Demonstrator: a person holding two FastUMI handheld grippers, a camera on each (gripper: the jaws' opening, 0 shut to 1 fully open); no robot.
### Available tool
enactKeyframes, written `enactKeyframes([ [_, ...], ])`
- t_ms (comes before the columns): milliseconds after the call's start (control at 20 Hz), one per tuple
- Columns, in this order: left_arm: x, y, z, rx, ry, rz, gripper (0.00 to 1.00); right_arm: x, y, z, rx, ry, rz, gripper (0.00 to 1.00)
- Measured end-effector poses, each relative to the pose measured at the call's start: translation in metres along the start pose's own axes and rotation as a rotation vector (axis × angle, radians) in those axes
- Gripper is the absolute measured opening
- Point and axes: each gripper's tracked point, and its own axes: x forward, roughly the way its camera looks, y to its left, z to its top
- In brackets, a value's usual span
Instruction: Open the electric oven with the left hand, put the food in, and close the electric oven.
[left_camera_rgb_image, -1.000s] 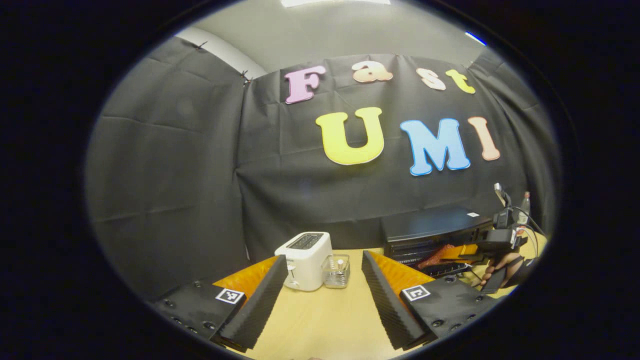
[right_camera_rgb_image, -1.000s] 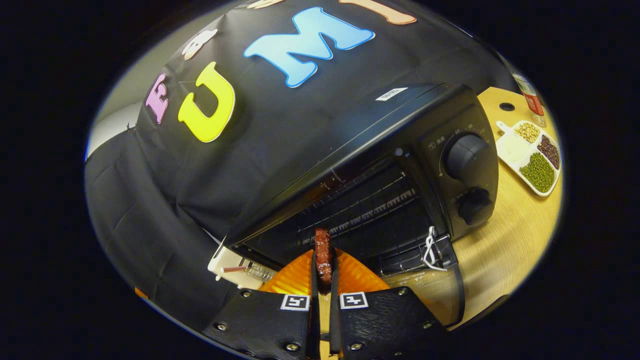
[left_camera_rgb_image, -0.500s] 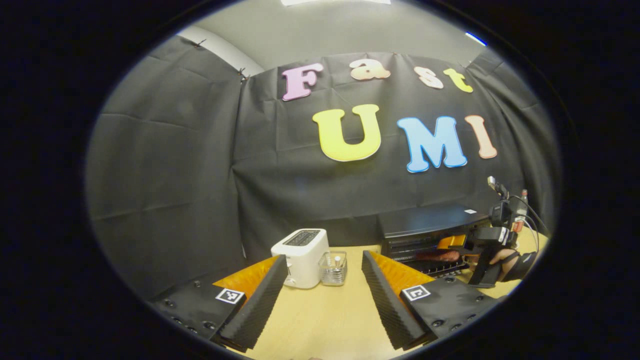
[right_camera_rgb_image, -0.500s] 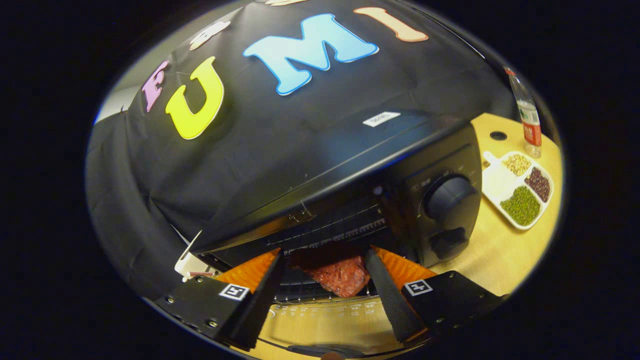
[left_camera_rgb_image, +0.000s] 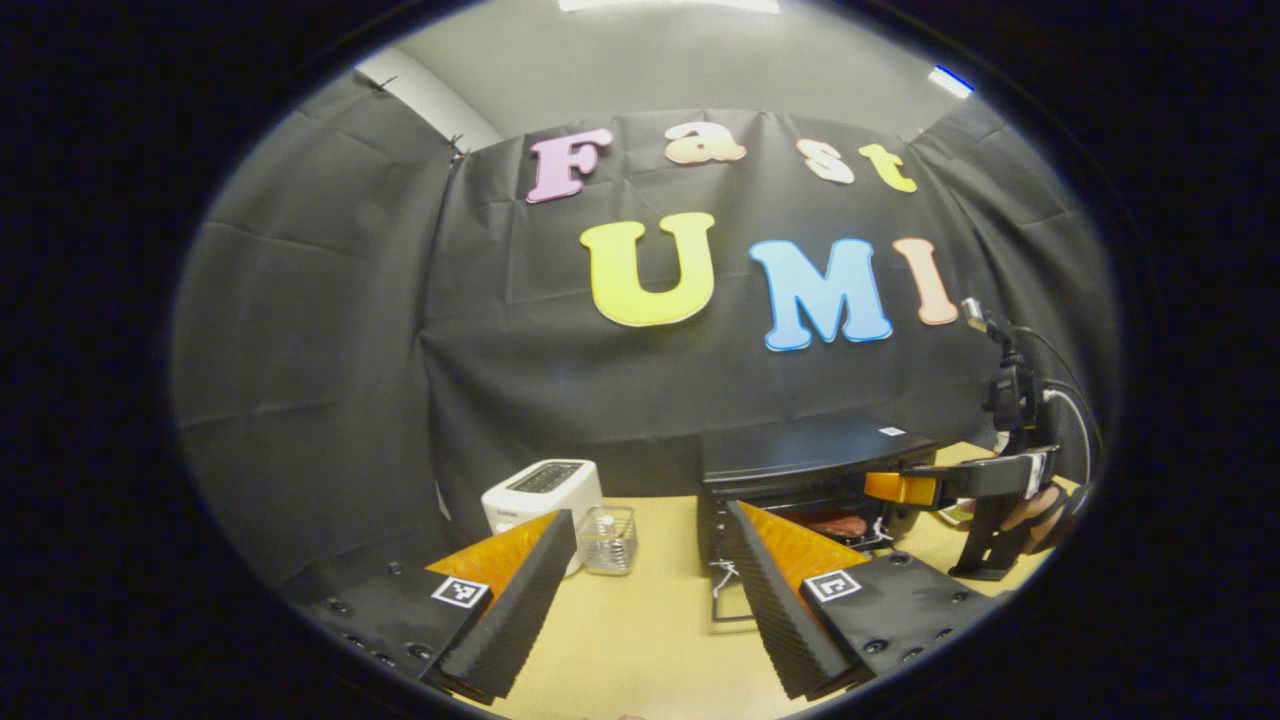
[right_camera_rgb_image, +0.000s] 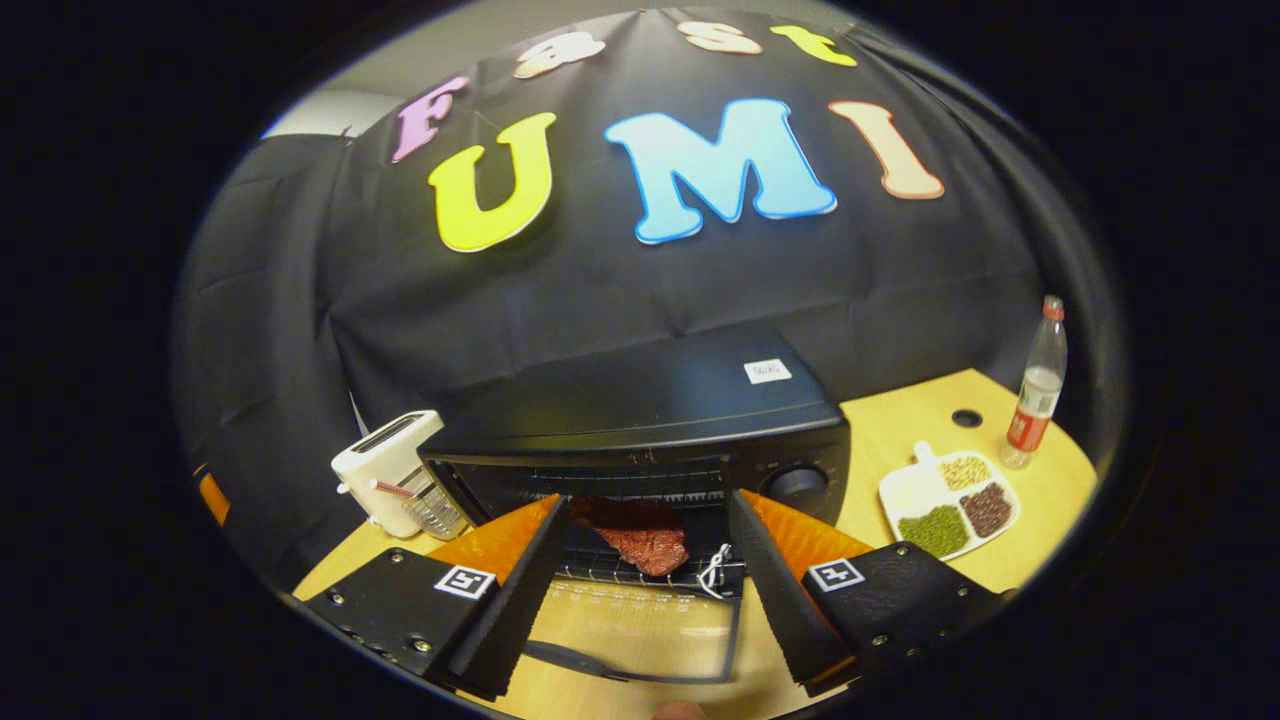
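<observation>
The black electric oven (right_camera_rgb_image: 640, 405) stands with its glass door (right_camera_rgb_image: 640, 630) folded down flat on the table. A reddish piece of meat (right_camera_rgb_image: 640, 540) lies on the wire rack just inside the opening. My right gripper (right_camera_rgb_image: 646, 505) is open in front of the oven, over the door, with nothing between its fingers. In the left gripper view the oven (left_camera_rgb_image: 800, 460) sits ahead to the right with the meat (left_camera_rgb_image: 838, 524) inside. There the right gripper (left_camera_rgb_image: 900, 488), held by a hand (left_camera_rgb_image: 1030, 505), hovers at the oven front. My left gripper (left_camera_rgb_image: 648, 512) is open and holds nothing.
A white toaster (right_camera_rgb_image: 385, 465) and a small glass holder (right_camera_rgb_image: 435, 512) stand left of the oven. A white divided plate of beans (right_camera_rgb_image: 945, 495) and a plastic bottle (right_camera_rgb_image: 1035, 385) are to its right on the wooden table (right_camera_rgb_image: 1050, 500).
The right gripper opened, left the meat on the oven rack and drew back and up from the oven. The left gripper's view swung right, bringing the oven closer to centre.
</observation>
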Motion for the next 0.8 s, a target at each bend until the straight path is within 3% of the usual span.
enactKeyframes([
  [400,0.000,-0.095,-0.044,-0.022,0.074,-0.153,1.00,-0.100,-0.016,0.036,-0.102,-0.091,0.002,0.98],
  [800,0.013,-0.163,-0.134,-0.018,0.280,-0.229,1.00,-0.176,-0.071,0.061,-0.131,-0.146,-0.120,0.98],
])
